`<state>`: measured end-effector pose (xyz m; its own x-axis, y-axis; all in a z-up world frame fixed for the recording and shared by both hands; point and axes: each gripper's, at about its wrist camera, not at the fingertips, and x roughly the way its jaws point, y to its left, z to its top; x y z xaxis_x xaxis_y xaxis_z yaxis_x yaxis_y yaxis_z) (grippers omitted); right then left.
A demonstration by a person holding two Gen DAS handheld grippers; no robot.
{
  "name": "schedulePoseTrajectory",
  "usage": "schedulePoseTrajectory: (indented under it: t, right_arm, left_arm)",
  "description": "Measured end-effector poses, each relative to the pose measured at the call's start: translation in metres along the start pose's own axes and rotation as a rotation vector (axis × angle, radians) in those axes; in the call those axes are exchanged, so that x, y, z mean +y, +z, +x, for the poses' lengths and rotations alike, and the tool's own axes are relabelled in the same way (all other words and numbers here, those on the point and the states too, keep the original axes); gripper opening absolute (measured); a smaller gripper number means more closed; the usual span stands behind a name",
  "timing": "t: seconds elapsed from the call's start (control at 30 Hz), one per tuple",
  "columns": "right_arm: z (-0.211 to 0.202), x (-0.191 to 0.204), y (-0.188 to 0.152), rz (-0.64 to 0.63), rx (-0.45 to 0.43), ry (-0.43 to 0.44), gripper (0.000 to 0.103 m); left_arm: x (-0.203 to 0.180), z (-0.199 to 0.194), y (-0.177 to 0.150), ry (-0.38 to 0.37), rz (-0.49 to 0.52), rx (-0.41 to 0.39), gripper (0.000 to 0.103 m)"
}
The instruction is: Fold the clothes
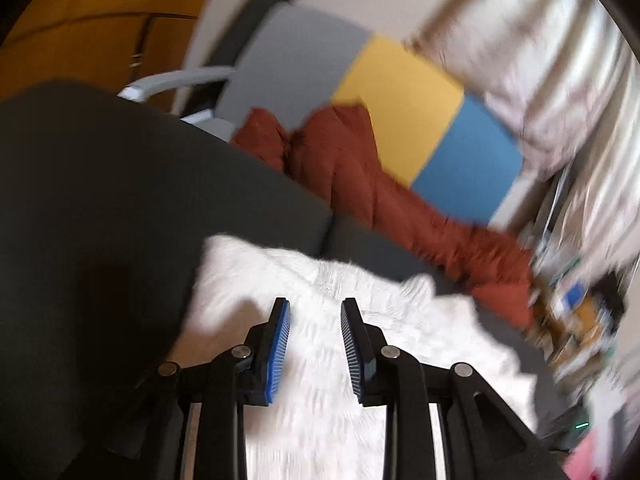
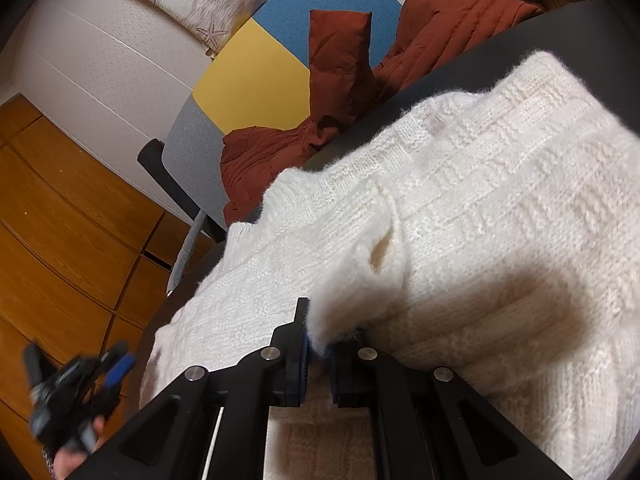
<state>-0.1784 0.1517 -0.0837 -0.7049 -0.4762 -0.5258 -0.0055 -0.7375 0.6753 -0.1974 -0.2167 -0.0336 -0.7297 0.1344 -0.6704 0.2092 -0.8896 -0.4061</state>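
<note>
White knit sweater (image 2: 460, 208) — right tool (image 2: 316, 344) clamped on fold | left tool (image 1: 315, 344) parted, empty

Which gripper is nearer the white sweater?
Right. The right gripper is pinching a fold of the sweater; the left gripper is open above it, empty.

Table: I see a dark grey top (image 1: 100, 184) filling my left view from 7 to 10 o'clock.
Chair: grey, yellow and blue panels (image 2: 256, 76) behind it, at 11 o'clock.
Floor: orange wood boards (image 2: 64, 232), 9 o'clock.
Wall: pale, textured (image 2: 104, 52).
Curtain: light, blurred (image 1: 560, 60), 2 o'clock.
</note>
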Motion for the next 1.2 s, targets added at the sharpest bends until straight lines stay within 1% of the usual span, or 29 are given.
schedulePoseTrajectory:
  t: [0.07, 0.13, 0.2, 0.23, 0.3, 0.43, 0.5, 0.53, 0.57, 0.6, 0.63, 0.7, 0.73, 0.77, 0.8, 0.83, 0.87, 0.93, 1.0, 1.03, 1.07, 1.1, 1.17, 1.2]
  right_arm:
    - [0.000, 0.000, 0.000, -0.001, 0.000, -0.001, 0.006]
    - [0.000, -0.001, 0.000, 0.000, 0.000, 0.001, 0.006]
    - [0.000, 0.001, 0.000, -0.009, -0.002, -0.009, 0.006]
    - [0.000, 0.002, -0.001, -0.016, -0.004, -0.016, 0.006]
    - [-0.002, 0.003, -0.001, -0.023, -0.013, -0.034, 0.006]
    - [-0.005, 0.006, -0.002, -0.038, -0.029, -0.070, 0.006]
    - [-0.003, 0.002, 0.002, -0.014, 0.007, -0.050, 0.007]
    - [-0.008, 0.003, 0.004, -0.023, 0.027, -0.058, 0.008]
    - [-0.012, 0.005, 0.006, -0.033, 0.046, -0.069, 0.011]
    - [-0.026, 0.011, 0.005, -0.081, 0.013, -0.113, 0.022]
    - [-0.041, 0.017, 0.004, -0.128, -0.019, -0.156, 0.037]
    - [-0.063, 0.025, 0.002, -0.190, -0.100, -0.193, 0.049]
    - [-0.073, 0.029, 0.002, -0.221, -0.140, -0.211, 0.049]
    - [-0.075, 0.033, 0.005, -0.241, -0.152, -0.212, 0.049]
    - [-0.072, 0.038, 0.009, -0.258, -0.144, -0.208, 0.049]
    - [-0.062, 0.044, 0.013, -0.284, -0.116, -0.207, 0.047]
    - [-0.053, 0.051, 0.017, -0.310, -0.087, -0.207, 0.044]
    - [-0.029, 0.060, 0.019, -0.386, -0.035, -0.249, 0.027]
    - [-0.005, 0.060, 0.019, -0.439, 0.020, -0.304, 0.024]
    - [0.007, 0.054, 0.019, -0.437, 0.055, -0.349, 0.021]
    - [0.012, 0.046, 0.020, -0.417, 0.069, -0.351, 0.021]
    - [0.010, 0.046, 0.024, -0.397, 0.054, -0.341, 0.020]
    - [0.009, 0.051, 0.032, -0.394, 0.045, -0.331, 0.021]
    - [0.010, 0.056, 0.038, -0.407, 0.043, -0.306, 0.023]
  left_arm:
    - [0.006, 0.029, 0.004, 0.082, 0.037, 0.074, 0.026]
    - [0.023, 0.035, -0.002, 0.091, 0.026, 0.063, 0.021]
    - [0.029, 0.030, -0.010, 0.076, 0.084, 0.005, 0.018]
    - [0.031, 0.028, -0.014, 0.077, 0.118, -0.007, 0.017]
    - [0.040, 0.021, -0.014, 0.074, 0.085, -0.028, 0.017]
    - [0.046, 0.019, -0.017, 0.041, 0.054, -0.019, 0.017]
    - [0.044, 0.015, -0.020, 0.039, 0.068, -0.011, 0.017]
    - [0.041, 0.013, -0.021, 0.040, 0.082, -0.004, 0.018]
    - [0.035, 0.011, -0.022, 0.052, 0.105, 0.006, 0.020]
    - [0.029, 0.004, -0.025, 0.069, 0.127, 0.001, 0.023]
    - [0.025, -0.004, -0.029, 0.077, 0.123, -0.023, 0.025]
    - [0.017, -0.018, -0.037, 0.089, 0.114, -0.071, 0.026]
    - [0.014, -0.019, -0.039, 0.057, 0.098, -0.072, 0.027]
    - [0.011, -0.019, -0.042, 0.028, 0.084, -0.071, 0.027]
    - [0.007, -0.013, -0.044, 0.036, 0.089, -0.045, 0.027]
    - [0.005, -0.004, -0.043, 0.056, 0.095, -0.011, 0.027]
    - [0.010, -0.002, -0.043, 0.032, 0.080, -0.009, 0.027]
    - [0.019, 0.000, -0.041, -0.016, 0.051, -0.006, 0.027]
    - [0.027, 0.003, -0.040, -0.064, 0.022, -0.002, 0.027]
    - [0.032, 0.004, -0.040, -0.088, 0.008, -0.001, 0.027]
    - [0.036, 0.005, -0.039, -0.110, -0.006, 0.001, 0.027]
    - [0.037, 0.005, -0.040, -0.116, -0.009, -0.001, 0.027]
    - [0.034, 0.004, -0.042, -0.110, -0.001, -0.003, 0.027]
    - [0.033, 0.002, -0.044, -0.107, 0.003, -0.005, 0.027]
